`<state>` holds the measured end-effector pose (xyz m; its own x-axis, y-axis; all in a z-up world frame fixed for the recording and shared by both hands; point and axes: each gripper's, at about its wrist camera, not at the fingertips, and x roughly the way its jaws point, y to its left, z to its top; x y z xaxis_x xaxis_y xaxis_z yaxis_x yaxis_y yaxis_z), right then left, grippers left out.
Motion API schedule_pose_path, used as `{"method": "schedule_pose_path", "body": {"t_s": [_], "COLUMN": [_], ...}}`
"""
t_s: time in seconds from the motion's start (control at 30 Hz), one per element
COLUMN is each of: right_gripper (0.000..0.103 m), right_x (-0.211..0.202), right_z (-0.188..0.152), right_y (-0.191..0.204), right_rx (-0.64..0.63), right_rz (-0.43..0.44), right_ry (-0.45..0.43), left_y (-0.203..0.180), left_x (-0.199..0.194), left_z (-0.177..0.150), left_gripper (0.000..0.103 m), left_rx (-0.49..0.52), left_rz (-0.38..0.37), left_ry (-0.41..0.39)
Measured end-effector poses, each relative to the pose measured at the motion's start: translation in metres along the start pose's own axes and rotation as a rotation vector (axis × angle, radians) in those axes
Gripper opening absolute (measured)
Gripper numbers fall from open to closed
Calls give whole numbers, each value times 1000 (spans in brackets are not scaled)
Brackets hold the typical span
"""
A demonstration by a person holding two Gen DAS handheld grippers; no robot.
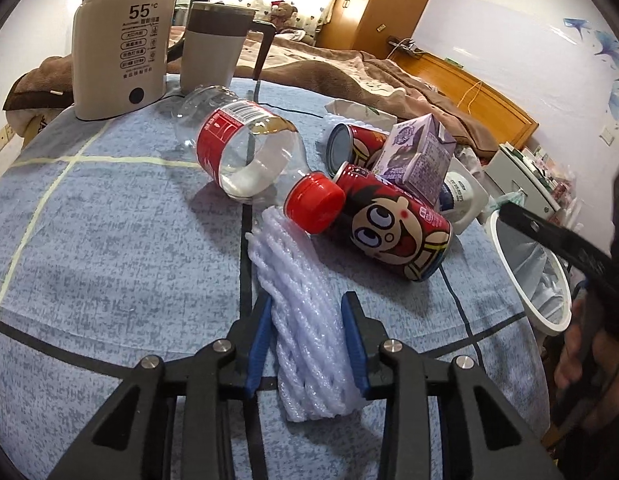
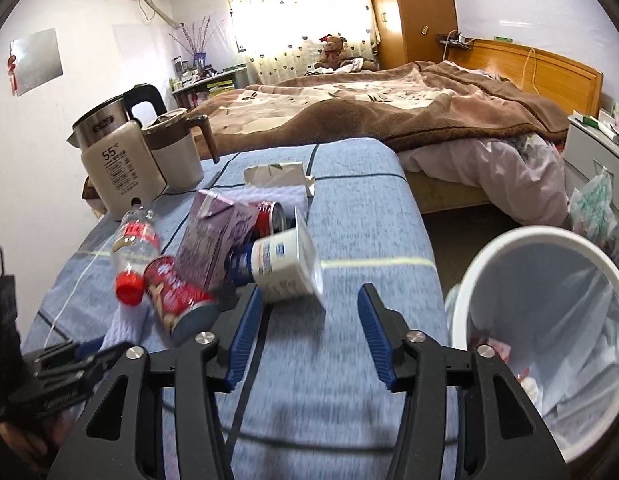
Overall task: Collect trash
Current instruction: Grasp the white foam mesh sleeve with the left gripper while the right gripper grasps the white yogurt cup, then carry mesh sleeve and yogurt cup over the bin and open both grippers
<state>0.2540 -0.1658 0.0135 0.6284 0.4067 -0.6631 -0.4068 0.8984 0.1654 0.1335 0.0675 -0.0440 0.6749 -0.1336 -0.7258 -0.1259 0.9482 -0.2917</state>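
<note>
On the blue-clothed counter (image 1: 109,240), an electric kettle (image 1: 121,52) and a lidded mug (image 1: 213,44) stand at the far left. Next to them a clear plastic bottle (image 1: 237,148) with a red label lies on its side, its red cap (image 1: 314,201) touching a red cartoon-printed can (image 1: 393,224). A second can (image 1: 345,148) lies behind that one, a purple drink carton (image 1: 421,156) rests on top of the pair, and a white yogurt cup (image 2: 285,264) lies on its side just beyond.

In front of the bottle, the left hand-held gripper (image 1: 307,312) straddles a white foam net sleeve (image 1: 305,320); its blue pads sit against both sides of the sleeve, closed on it, with the sleeve lying on the cloth.

Farther right, the right hand-held gripper (image 2: 309,312) hangs wide open over bare cloth, holding nothing, its left pad just in front of the yogurt cup. A white trash bin (image 2: 489,264) with a liner stands off the counter's right edge, scraps visible inside.
</note>
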Motion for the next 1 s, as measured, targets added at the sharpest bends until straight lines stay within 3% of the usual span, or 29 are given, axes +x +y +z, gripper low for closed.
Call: {"method": "schedule_pose_path", "body": {"t_s": [0.07, 0.2, 0.3, 1.0], "right_gripper": [34, 22, 6, 2], "right_x": [9, 25, 29, -37], "right_z": [4, 6, 5, -30], "right_y": [1, 2, 2, -3], "right_rx": [-14, -30, -30, 35], "right_rz": [-6, -5, -12, 4], "right_ry": [10, 41, 44, -23], "left_y": [0, 1, 2, -15], "left_x": [0, 1, 2, -21], "left_z": [0, 1, 2, -19], "left_gripper": [37, 37, 37, 33], "left_rx": [5, 16, 17, 72], "left_rz": [-6, -17, -26, -73], "left_ry": [1, 1, 2, 7]}}
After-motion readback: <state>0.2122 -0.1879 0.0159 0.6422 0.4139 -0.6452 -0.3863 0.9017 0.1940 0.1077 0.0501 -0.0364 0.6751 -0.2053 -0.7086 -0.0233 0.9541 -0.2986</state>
